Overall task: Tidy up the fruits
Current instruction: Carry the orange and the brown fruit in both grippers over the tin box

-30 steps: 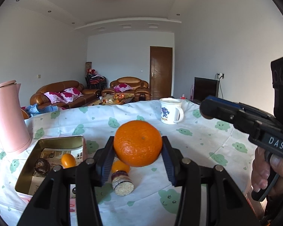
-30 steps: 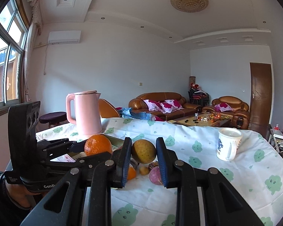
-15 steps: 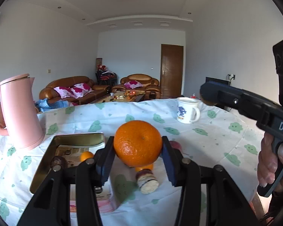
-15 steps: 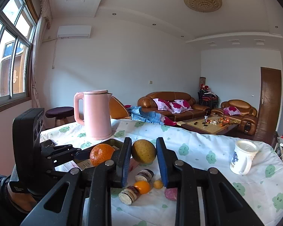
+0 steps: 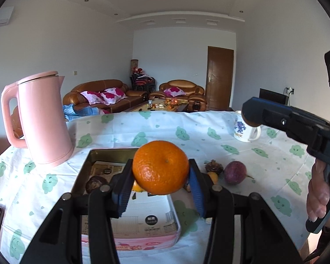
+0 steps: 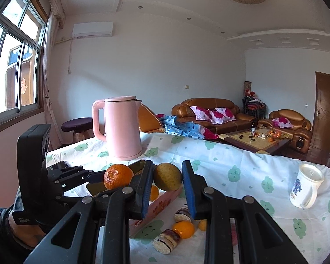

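Two claws grip fruit: left point(image 5: 160, 183) a dimpled orange point(image 5: 160, 167), right point(image 6: 167, 192) a brownish-yellow fruit point(image 6: 167, 176).

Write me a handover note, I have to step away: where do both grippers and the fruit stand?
Left gripper: shut on the orange, held over the tin tray.
Right gripper: shut on a yellow-green fruit, also in the air.
Done: a dark fruit lies in the tray.
Left: place both held fruits; the purple fruit and small orange fruits remain on the tablecloth.
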